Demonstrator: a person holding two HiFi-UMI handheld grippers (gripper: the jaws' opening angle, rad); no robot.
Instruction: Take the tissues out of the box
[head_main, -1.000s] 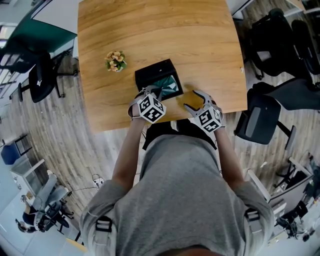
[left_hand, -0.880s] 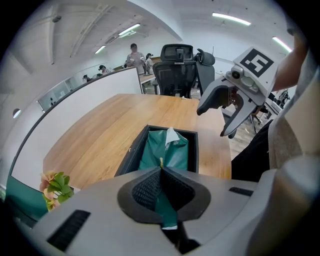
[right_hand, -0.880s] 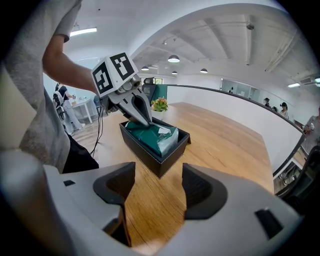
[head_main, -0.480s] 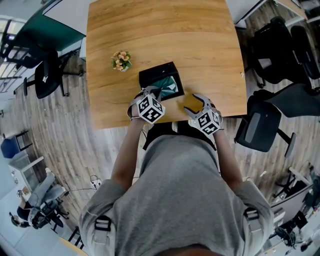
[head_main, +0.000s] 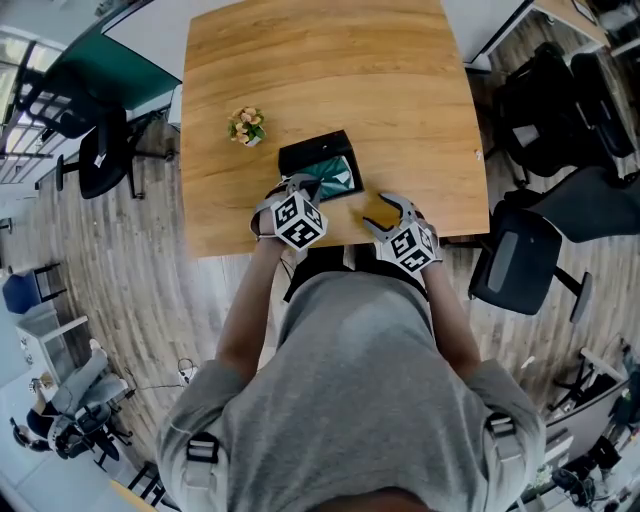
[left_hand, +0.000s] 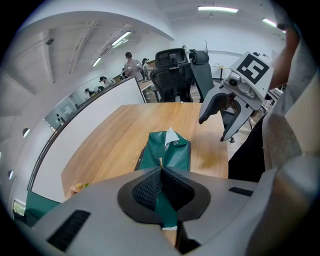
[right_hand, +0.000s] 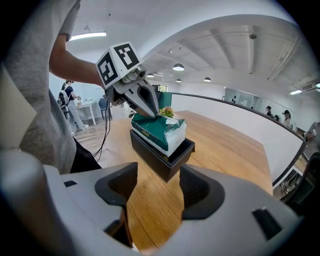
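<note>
Low in the middle of the table in the head view, the green tissue pack sits in the black box. In the right gripper view its top and white end stand clear above the box rim. The left gripper is pinched tight on the pack's green wrapper at the end nearest the person. In its own view the jaws meet on a fold of that wrapper, with a white tissue tuft poking up further along the pack.

The right gripper hovers just right of the box, apart from it, over bare wood. Its jaws stand wide and have just been closing a little. Only table top shows between them, and the box lies ahead of them.

The box lies near the table's lower edge, where the person stands. Both grippers reach in over that edge. A small bunch of flowers stands to the upper left of the box, well apart. Above the box the wood is bare right up to the top edge of the table. To the right it is bare to the right edge.

Past that edge stand dark chairs, off the table. Another chair stands beyond the left edge.
</note>
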